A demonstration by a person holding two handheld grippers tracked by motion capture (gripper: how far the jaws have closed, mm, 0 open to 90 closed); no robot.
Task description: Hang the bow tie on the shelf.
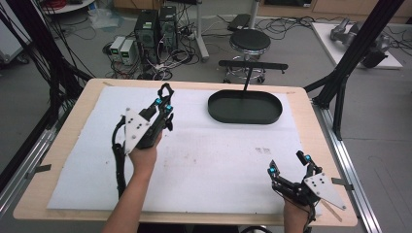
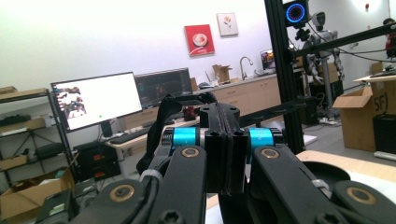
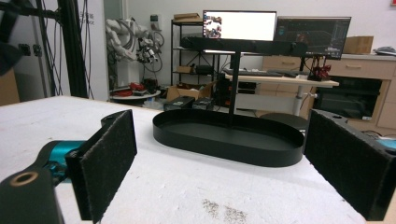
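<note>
My left gripper is held above the left half of the white mat, pointing toward the far edge. Its jaws are pressed together in the left gripper view, and a thin black loop sticks out from their tips; the same black loop shows in the high view. My right gripper rests low at the near right corner of the mat, open, with nothing between its felt-covered pads. It faces a black oval tray, which lies at the far middle of the mat.
A black T-shaped stand rises from the tray. The wooden tabletop frames the mat. Black frame posts stand at the right; a stool, computers and cables are on the floor beyond.
</note>
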